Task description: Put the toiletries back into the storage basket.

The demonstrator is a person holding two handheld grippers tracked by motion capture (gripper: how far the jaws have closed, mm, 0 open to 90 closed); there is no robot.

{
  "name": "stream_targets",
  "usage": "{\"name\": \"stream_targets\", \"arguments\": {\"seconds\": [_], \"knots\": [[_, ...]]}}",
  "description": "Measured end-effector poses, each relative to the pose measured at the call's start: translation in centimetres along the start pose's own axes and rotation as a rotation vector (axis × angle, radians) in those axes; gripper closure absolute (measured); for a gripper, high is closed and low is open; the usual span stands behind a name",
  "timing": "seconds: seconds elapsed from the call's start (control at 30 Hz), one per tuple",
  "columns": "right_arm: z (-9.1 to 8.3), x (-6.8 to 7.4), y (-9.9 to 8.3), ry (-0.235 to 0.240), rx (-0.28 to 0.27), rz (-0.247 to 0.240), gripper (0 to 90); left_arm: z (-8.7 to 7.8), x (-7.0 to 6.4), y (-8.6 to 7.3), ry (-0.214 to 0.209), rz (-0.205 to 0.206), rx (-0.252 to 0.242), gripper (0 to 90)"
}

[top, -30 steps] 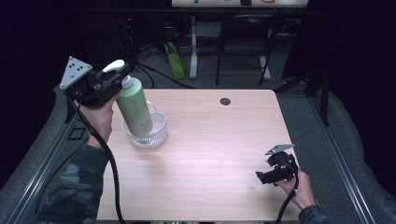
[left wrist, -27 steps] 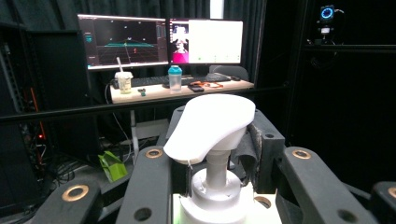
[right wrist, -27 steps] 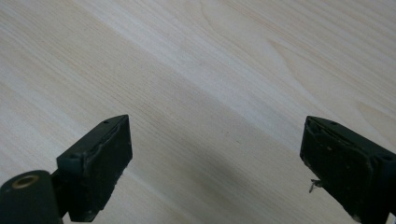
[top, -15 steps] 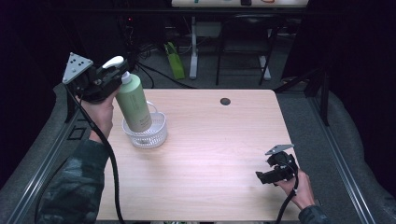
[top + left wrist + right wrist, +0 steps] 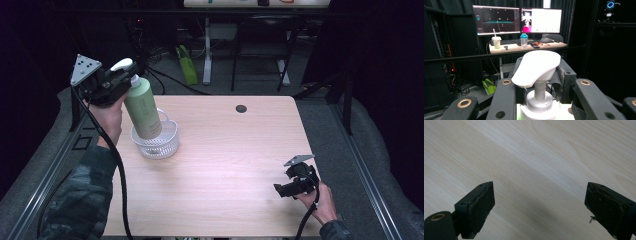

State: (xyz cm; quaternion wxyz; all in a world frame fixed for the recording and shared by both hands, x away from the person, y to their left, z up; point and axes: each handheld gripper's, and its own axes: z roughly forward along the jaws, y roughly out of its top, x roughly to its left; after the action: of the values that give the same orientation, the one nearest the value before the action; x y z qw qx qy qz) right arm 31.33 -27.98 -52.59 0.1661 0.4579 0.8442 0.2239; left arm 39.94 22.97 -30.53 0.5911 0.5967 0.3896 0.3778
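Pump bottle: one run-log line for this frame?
left gripper: shut on pump bottle neck | bottle: tilted, base in white basket | right gripper: open, idle over table

Recording lab: a test table inside a dark, curtained enclosure.

A pale wooden table point(image 5: 220, 165) stands between metal frame rails point(image 5: 367, 175), with black curtains point(image 5: 614, 50) behind. Beyond it a desk point(image 5: 526, 46) carries two lit monitors point(image 5: 496, 20), one showing a 3D tracking scene, plus a keyboard point(image 5: 511, 42), a drink cup point(image 5: 496, 42) and a shaker bottle point(image 5: 524, 40). Cables point(image 5: 165, 80) run across the floor. A ring-lit tracking camera point(image 5: 610, 5) is mounted high at right.
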Motion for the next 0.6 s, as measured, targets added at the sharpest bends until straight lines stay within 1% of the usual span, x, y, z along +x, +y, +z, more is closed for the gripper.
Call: {"name": "stream_targets", "arguments": {"seconds": [0.6], "knots": [[0.0, -0.1, 0.0, -0.004, 0.002, 0.0, 8.6, 1.1, 0.6, -0.7, 0.016, -0.007, 0.001, 66.4]]}}
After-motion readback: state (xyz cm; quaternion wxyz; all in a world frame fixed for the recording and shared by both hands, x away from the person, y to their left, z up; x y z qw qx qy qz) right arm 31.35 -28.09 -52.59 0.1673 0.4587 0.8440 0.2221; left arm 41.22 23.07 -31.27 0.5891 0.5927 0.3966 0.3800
